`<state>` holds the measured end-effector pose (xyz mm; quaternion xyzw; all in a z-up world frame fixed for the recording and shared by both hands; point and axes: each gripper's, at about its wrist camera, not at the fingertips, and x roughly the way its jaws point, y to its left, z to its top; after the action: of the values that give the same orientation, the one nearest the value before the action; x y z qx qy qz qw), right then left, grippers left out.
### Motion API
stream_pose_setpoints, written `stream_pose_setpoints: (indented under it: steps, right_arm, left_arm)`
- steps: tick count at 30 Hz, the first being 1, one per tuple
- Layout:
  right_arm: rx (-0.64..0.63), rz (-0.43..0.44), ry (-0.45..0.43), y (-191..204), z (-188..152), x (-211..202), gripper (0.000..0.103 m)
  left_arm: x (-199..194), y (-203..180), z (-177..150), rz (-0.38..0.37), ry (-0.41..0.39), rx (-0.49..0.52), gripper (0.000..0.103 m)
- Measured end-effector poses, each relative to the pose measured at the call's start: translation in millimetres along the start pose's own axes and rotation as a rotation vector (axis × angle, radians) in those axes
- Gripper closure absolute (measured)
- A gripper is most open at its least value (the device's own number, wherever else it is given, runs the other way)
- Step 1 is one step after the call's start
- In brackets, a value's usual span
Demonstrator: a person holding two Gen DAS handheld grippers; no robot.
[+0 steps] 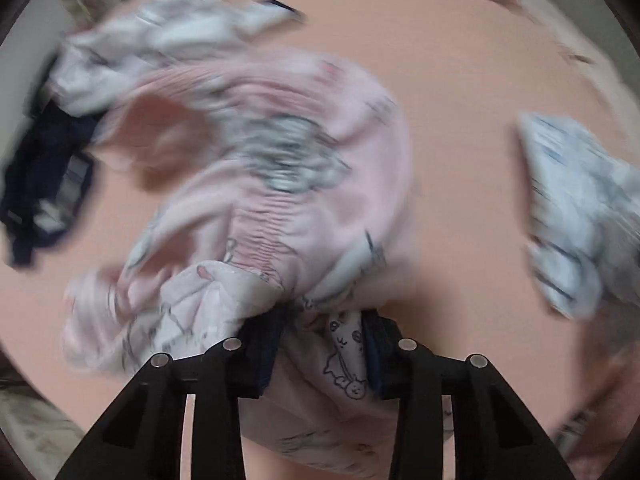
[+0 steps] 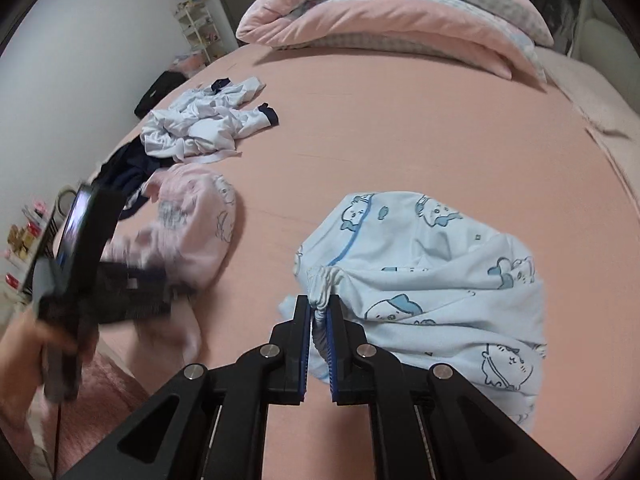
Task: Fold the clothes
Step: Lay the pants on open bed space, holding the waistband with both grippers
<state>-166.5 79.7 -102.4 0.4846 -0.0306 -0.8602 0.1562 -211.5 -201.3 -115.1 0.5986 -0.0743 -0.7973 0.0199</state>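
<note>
Right gripper [image 2: 319, 312]: jaws closed on a gathered edge of the blue printed garment [image 2: 432, 280], which lies on the bed [image 2: 400, 132] to the right of the jaws. Left gripper [image 1: 324, 344]: jaws part open with pink printed garment [image 1: 280, 184] fabric between them; the blur hides whether the pads press it. Wide bare sheet separates both garments. White clothes [image 2: 208, 124] and dark clothes [image 2: 124, 172] lie near the bed's left edge; a folded quilt [image 2: 392, 12] lies along the far edge.

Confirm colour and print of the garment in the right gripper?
Light blue garment with cartoon animal print, clearest in the right wrist view.
</note>
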Motion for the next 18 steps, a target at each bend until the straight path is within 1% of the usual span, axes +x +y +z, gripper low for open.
stream_pose_setpoints:
  steps: [2, 4, 5, 7, 9, 11, 12, 13, 15, 16, 18]
  right_arm:
    - [-0.01, -0.016, -0.01, 2, 5, -1, 0.097]
    - [-0.007, -0.029, -0.031, 2, 12, -5, 0.097]
    - [0.002, -0.032, -0.04, 0, 17, -7, 0.097]
    - [0.017, -0.045, -0.062, -4, 26, -15, 0.097]
    - [0.024, -0.067, -0.087, -9, 31, -27, 0.096]
    - [0.043, -0.086, -0.079, -19, 27, -34, 0.096]
    - [0.054, -0.095, -0.074, -25, 23, -38, 0.096]
    - [0.061, -0.115, -0.067, -32, 18, -40, 0.095]
    - [0.063, -0.174, -0.047, -45, 2, -40, 0.083]
    - [0.06, -0.203, -0.03, -49, -6, -38, 0.083]
    - [0.076, -0.203, -0.002, -58, -21, -38, 0.082]
  left_arm:
    - [8, 32, 20, 0.122, -0.02, -0.016, 0.069]
    - [16, 62, 38, 0.197, -0.01, -0.051, 0.069]
    - [16, 75, 44, 0.189, 0.012, -0.086, 0.069]
    - [3, 78, 43, 0.135, -0.004, -0.106, 0.069]
    - [-18, 60, 29, 0.065, -0.057, -0.049, 0.069]
    - [-35, 37, 11, -0.052, -0.077, -0.021, 0.069]
    - [-43, 14, 3, -0.106, -0.086, -0.01, 0.069]
    - [-52, -8, 0, -0.183, -0.096, 0.012, 0.069]
    - [-67, -51, -7, -0.345, -0.107, 0.07, 0.069]
    - [-72, -70, -14, -0.405, -0.104, 0.104, 0.069]
    - [-77, -108, -22, -0.506, -0.091, 0.16, 0.069]
